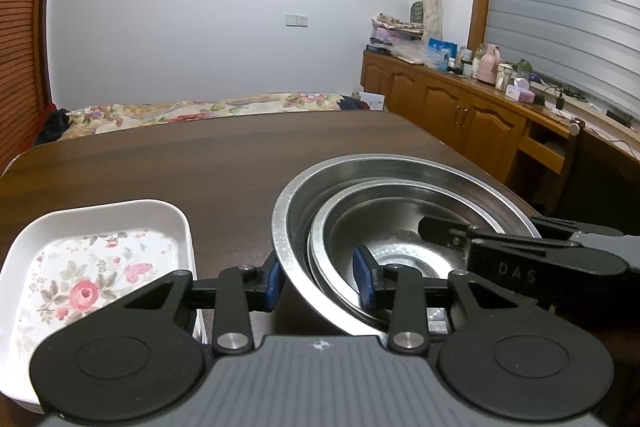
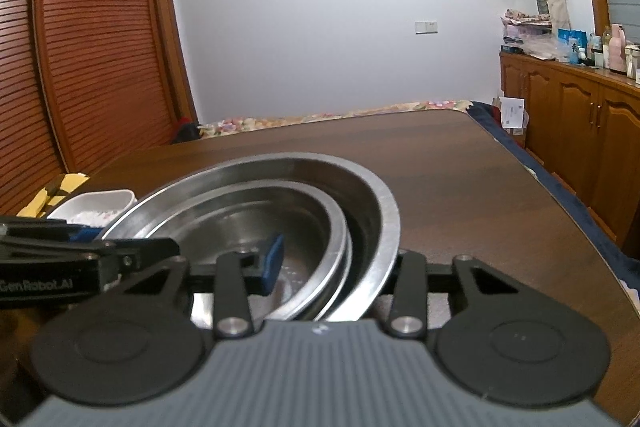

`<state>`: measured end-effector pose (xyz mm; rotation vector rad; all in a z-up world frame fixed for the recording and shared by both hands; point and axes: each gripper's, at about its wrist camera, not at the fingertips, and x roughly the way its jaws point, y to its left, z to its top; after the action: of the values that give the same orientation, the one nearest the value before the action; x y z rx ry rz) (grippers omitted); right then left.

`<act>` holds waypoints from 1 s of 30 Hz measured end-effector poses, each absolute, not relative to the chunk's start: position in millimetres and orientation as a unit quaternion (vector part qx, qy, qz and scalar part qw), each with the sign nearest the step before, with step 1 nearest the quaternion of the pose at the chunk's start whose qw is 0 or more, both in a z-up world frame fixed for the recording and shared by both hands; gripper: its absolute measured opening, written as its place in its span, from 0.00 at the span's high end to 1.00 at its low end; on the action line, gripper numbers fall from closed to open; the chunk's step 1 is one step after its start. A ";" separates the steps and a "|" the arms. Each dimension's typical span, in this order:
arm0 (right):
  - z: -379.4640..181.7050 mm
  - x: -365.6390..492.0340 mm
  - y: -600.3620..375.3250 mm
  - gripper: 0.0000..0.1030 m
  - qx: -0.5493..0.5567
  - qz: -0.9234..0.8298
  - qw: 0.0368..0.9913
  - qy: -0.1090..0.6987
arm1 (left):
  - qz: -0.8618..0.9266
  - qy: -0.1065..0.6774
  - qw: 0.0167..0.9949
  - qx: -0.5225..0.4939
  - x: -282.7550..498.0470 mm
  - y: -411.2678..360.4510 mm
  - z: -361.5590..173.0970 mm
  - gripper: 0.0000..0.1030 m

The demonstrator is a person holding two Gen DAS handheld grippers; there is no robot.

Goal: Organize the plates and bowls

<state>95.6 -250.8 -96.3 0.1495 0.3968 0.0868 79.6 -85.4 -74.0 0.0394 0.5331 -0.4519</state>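
The nested steel bowls (image 1: 400,223) sit on the table (image 1: 200,163), their walls caught between both pairs of jaws. The left gripper (image 1: 320,279) clamps the near-left rim, one blue pad inside, one outside. The right gripper (image 2: 332,263) straddles the opposite rim (outer pad hidden), apparently gripping. The floral tray (image 1: 100,259) lies left of the left jaws.

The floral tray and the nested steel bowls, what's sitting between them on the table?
Only bare table and one blue finger of the left gripper, seen in the left wrist view between floral tray and steel bowls.
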 end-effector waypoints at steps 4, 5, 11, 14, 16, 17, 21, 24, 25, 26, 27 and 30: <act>-94.0 91.8 -251.8 0.59 0.082 0.041 0.978 0.190 | -0.221 0.259 0.940 0.013 77.8 -84.3 -68.6 0.63; -92.8 92.6 -251.5 0.59 0.083 0.040 0.977 0.190 | -0.220 0.257 0.941 0.012 77.4 -83.4 -66.9 0.63; -84.3 90.9 -251.2 0.64 0.092 0.043 0.978 0.181 | -0.214 0.250 0.944 0.002 76.5 -74.6 -55.7 0.63; -81.1 89.1 -250.5 0.69 0.095 0.047 0.979 0.176 | -0.213 0.246 0.946 -0.002 77.0 -70.4 -49.9 0.63; -78.0 88.6 -250.8 0.72 0.097 0.051 0.979 0.172 | -0.212 0.243 0.947 -0.004 77.0 -67.9 -46.0 0.63; -77.1 88.7 -250.8 0.72 0.097 0.052 0.979 0.171 | -0.212 0.240 0.947 -0.006 77.2 -66.2 -43.2 0.63; -71.5 88.7 -246.8 0.72 0.098 0.060 0.979 0.167 | -0.208 0.231 0.950 -0.006 75.9 -58.9 -34.0 0.63; -65.6 89.8 -243.5 0.72 0.096 0.065 0.980 0.162 | -0.204 0.227 0.952 -0.008 75.1 -52.5 -29.0 0.63; -63.7 89.9 -242.3 0.72 0.095 0.067 0.980 0.160 | -0.203 0.226 0.953 -0.009 75.2 -49.1 -27.4 0.63; -61.9 90.4 -241.5 0.72 0.095 0.069 0.980 0.158 | -0.202 0.226 0.953 -0.010 75.2 -46.4 -26.3 0.63; -59.9 91.1 -240.2 0.72 0.094 0.071 0.981 0.156 | -0.200 0.225 0.954 -0.009 75.1 -43.5 -25.1 0.63; -56.4 93.2 -233.8 0.72 0.090 0.076 0.981 0.154 | -0.194 0.223 0.955 -0.009 74.6 -36.1 -21.8 0.63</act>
<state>93.2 -233.8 -56.4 0.1811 0.3105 0.1521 74.6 -36.1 -21.8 -0.0183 0.4521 -0.3934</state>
